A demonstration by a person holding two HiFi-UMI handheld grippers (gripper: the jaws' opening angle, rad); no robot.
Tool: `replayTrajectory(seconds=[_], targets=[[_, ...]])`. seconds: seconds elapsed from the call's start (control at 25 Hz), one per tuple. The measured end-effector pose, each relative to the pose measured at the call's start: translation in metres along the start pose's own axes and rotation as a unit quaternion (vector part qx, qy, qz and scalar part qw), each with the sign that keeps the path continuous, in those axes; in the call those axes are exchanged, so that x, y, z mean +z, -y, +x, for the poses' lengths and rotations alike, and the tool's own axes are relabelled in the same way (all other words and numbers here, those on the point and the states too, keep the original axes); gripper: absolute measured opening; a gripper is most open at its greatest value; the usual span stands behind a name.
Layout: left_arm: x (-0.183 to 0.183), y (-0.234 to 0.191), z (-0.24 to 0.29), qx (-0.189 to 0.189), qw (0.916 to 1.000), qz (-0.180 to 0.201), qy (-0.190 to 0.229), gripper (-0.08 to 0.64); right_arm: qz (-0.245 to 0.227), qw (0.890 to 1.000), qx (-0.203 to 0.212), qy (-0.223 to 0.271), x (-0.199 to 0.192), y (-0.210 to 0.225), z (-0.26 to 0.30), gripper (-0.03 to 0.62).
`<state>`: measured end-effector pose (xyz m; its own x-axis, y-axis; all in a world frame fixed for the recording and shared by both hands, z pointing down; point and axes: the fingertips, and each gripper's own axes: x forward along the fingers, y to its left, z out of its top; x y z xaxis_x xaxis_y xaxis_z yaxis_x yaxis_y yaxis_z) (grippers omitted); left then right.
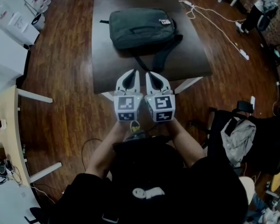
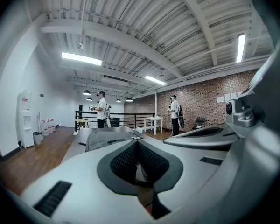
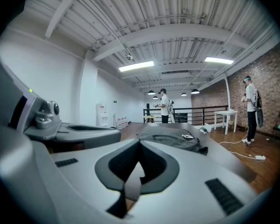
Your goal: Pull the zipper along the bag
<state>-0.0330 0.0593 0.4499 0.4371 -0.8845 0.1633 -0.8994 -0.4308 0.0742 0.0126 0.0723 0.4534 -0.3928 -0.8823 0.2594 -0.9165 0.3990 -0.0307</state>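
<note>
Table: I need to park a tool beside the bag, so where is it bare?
The table is bare along its left edge beside the bag, at the near left corner left of the strap, and right of the strap up to the right edge. The middle is crowded by bag and strap.

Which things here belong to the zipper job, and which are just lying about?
Job: bag; left gripper and right gripper, both shut and empty.
Lying about: power strip on the floor; grey garment; the table only carries the bag.
</note>
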Motion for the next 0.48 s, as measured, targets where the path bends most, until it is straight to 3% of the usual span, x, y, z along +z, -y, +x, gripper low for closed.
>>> replayTrajectory(seconds=[0.48], targets=[[0.004, -0.029, 0.028, -0.003, 0.9999, -0.01, -0.002, -0.012, -0.007, 1.0, -0.009, 0.0, 0.013, 0.003, 0.038, 0.011]])
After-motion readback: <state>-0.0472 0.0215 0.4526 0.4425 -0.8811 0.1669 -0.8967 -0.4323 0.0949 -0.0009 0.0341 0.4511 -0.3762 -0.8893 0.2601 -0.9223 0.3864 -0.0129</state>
